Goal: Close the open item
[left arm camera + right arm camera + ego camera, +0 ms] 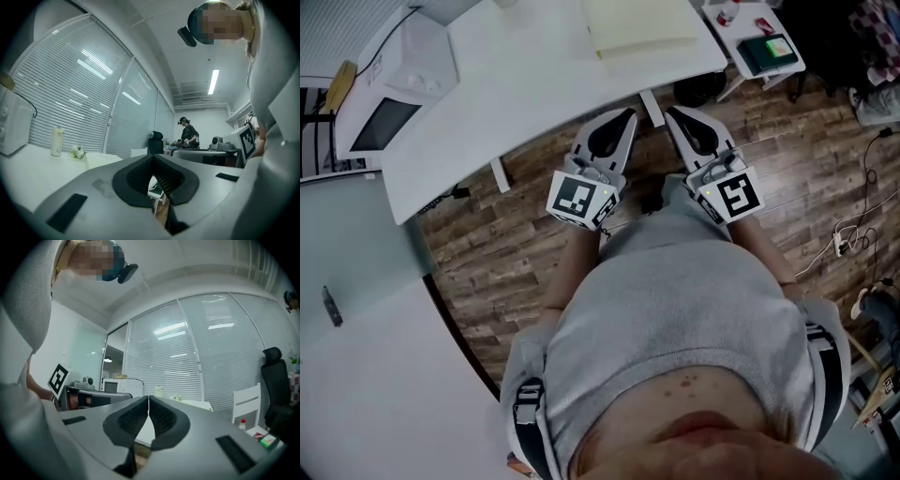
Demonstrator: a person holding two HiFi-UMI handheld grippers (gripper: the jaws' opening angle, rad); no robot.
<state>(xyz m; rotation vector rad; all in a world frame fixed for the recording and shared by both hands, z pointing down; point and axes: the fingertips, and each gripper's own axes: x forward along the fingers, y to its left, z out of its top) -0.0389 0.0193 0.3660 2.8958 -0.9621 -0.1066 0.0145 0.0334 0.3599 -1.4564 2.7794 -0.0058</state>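
Note:
A white microwave (394,80) stands on the far left end of the white table (534,84), its dark window facing left; whether its door is ajar I cannot tell. It also shows at the left edge of the left gripper view, microwave (11,126), and far off in the right gripper view, microwave (123,386). Both grippers are held close to the person's body over the wooden floor, pointing at the table's near edge. The left gripper (623,117) (153,157) is shut and holds nothing. The right gripper (675,112) (148,398) is shut and holds nothing too.
A pale pad (637,23) lies on the table. A small side table (769,70) at the right carries a green box and a red-capped bottle (727,14). Cables (853,234) trail on the floor. A black office chair (276,380) and another person (187,133) are farther off.

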